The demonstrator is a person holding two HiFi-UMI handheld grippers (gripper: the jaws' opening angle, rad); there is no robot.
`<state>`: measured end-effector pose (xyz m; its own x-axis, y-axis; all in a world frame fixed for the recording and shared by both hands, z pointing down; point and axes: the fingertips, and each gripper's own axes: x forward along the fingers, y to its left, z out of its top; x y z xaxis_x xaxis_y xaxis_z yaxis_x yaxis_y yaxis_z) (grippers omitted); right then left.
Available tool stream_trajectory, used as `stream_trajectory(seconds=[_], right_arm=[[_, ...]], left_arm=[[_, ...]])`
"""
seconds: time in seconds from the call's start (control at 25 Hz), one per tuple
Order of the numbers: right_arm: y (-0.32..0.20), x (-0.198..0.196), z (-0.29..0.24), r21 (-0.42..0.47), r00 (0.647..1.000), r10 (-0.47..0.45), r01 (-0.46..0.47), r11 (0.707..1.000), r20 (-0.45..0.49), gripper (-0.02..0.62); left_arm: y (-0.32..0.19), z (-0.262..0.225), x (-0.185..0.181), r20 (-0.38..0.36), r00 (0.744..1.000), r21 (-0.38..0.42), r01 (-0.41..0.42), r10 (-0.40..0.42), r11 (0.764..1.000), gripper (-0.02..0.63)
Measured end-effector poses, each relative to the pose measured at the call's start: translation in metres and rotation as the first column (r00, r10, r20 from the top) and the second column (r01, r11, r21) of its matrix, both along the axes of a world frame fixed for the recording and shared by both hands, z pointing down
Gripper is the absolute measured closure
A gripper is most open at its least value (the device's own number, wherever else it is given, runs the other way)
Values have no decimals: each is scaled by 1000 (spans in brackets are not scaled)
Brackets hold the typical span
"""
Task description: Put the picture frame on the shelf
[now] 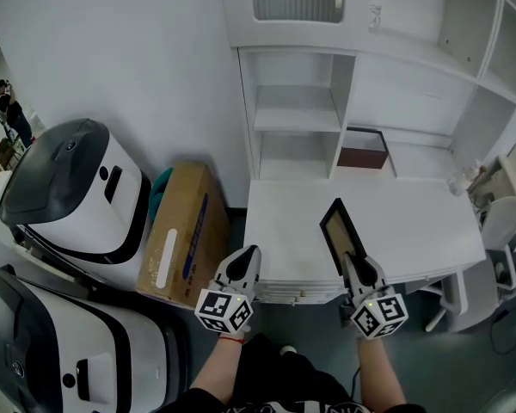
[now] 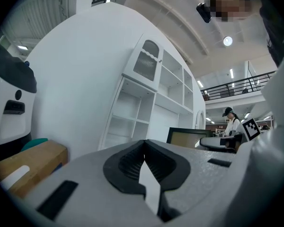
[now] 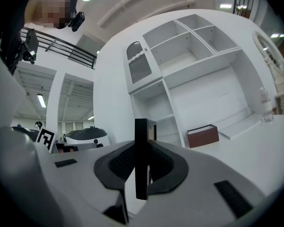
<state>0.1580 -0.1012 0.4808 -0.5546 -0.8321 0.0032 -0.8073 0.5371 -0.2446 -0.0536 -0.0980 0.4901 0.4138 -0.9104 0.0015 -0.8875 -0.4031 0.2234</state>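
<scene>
White shelf unit, against the wall. White desk in front of it. Cardboard box, on the floor left of the desk. Picture frame, black-edged, on edge above the desk front, clamped in right gripper. Left gripper, jaws together, empty.

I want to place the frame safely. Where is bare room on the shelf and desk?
Both shelf compartments left of the brown box look bare. The desk is bare left of the picture frame. The far right corner, by a small bottle, is crowded.
</scene>
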Motion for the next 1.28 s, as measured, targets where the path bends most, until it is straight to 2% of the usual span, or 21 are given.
stream_trajectory(seconds=[0.24,0.56,0.84,1.28], right_arm=[[-27,-12,-7,17,1000,-2,2,1000,-6,543],[-77,-20,-36,66,1000,25,-25,998,-8,543],[-118,-29,-64,113,999,35,-38,993,22,543],[-160,-32,-89,152,998,68,-69,986,15,543]], left_arm=[[-30,0,-4,-7,1000,5,-20,20,1000,599],[-86,-14,5,0,995,21,-97,97,995,599],[-132,-30,5,0,991,52,-132,132,990,599],[-189,-33,9,-20,982,52,-187,188,981,600]])
